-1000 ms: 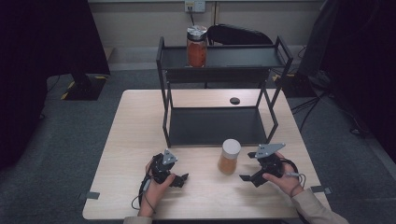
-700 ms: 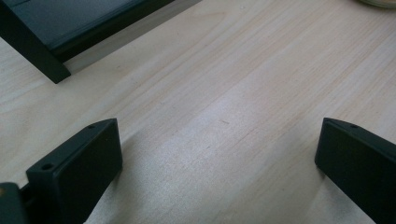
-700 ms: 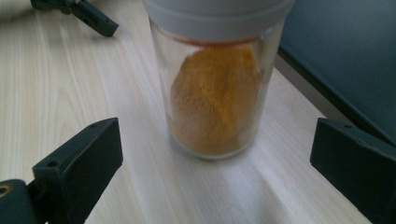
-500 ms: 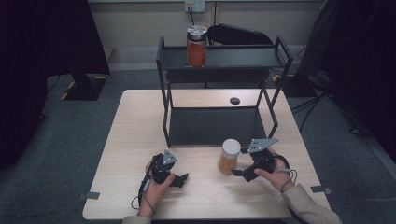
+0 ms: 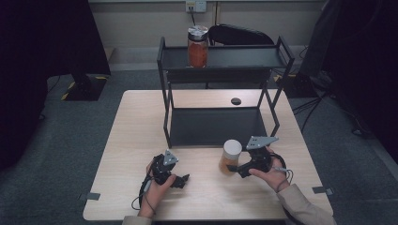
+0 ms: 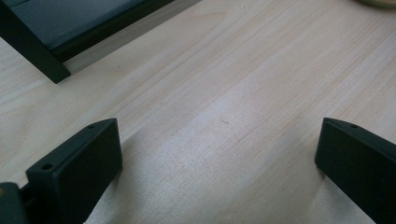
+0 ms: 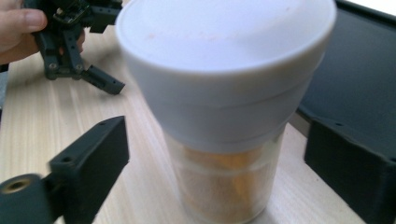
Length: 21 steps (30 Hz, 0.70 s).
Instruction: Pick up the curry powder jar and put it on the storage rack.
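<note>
A clear jar with a white lid (image 5: 230,156) (image 7: 224,107) holding orange-brown contents stands upright on the wooden table (image 5: 141,122), just in front of the black two-level shelf rack (image 5: 220,126). My right gripper (image 5: 234,168) (image 7: 219,163) is open, its jaws on either side of the jar's lower body without closing on it. My left gripper (image 5: 184,179) (image 6: 219,154) rests open near the table's front, with bare wood between its jaws. On the rack's top shelf stands a second jar (image 5: 197,46) with a metal lid and orange-red contents.
A small black disc (image 5: 235,101) lies on the table behind the rack. The rack's lower shelf (image 6: 60,23) is a dark flat tray. A black bag (image 5: 244,35) sits behind the rack. Dark furniture stands around the table on grey carpet.
My right gripper has moved left toward the white-lidded jar until its jaws straddle it. The left gripper has stayed where it was.
</note>
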Motion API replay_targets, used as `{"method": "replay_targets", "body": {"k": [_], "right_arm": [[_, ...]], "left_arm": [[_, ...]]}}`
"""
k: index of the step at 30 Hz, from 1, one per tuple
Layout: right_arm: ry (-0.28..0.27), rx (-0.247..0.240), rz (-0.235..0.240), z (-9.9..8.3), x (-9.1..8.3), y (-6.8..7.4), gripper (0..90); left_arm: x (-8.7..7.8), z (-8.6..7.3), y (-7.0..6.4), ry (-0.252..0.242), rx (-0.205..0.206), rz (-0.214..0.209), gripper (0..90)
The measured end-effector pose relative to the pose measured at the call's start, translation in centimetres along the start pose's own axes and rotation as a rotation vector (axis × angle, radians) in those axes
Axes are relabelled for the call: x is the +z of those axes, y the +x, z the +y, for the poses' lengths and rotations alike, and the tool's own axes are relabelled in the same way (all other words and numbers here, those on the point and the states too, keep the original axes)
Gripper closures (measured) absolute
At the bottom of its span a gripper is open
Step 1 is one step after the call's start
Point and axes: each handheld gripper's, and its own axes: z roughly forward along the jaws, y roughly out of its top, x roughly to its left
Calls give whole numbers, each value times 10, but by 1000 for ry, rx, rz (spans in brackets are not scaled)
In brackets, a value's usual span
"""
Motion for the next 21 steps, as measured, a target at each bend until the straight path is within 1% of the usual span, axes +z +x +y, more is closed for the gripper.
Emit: {"method": "replay_targets", "body": {"k": [2, 4, 8, 10, 13, 14, 15, 21], "right_arm": [[-25, 11, 8, -3, 1, -2, 140], [-45, 21, 14, -6, 3, -2, 172], [-69, 15, 3, -8, 5, -1, 228], [-81, 14, 5, -10, 5, -1, 252], [-82, 0, -3, -9, 7, -1, 281], [-89, -8, 1, -9, 7, -1, 297], [-95, -18, -5, -8, 7, 0, 299], [-78, -45, -16, -1, 8, 3, 334]], "left_arm": [[0, 0, 0, 0, 0, 0, 0], [0, 0, 0, 0, 2, 0, 0], [0, 0, 0, 0, 2, 0, 0], [0, 0, 0, 1, 2, -1, 0], [0, 0, 0, 1, 2, -1, 0], [0, 0, 0, 1, 2, -1, 0], [0, 0, 0, 1, 2, -1, 0], [0, 0, 0, 1, 2, -1, 0]]}}
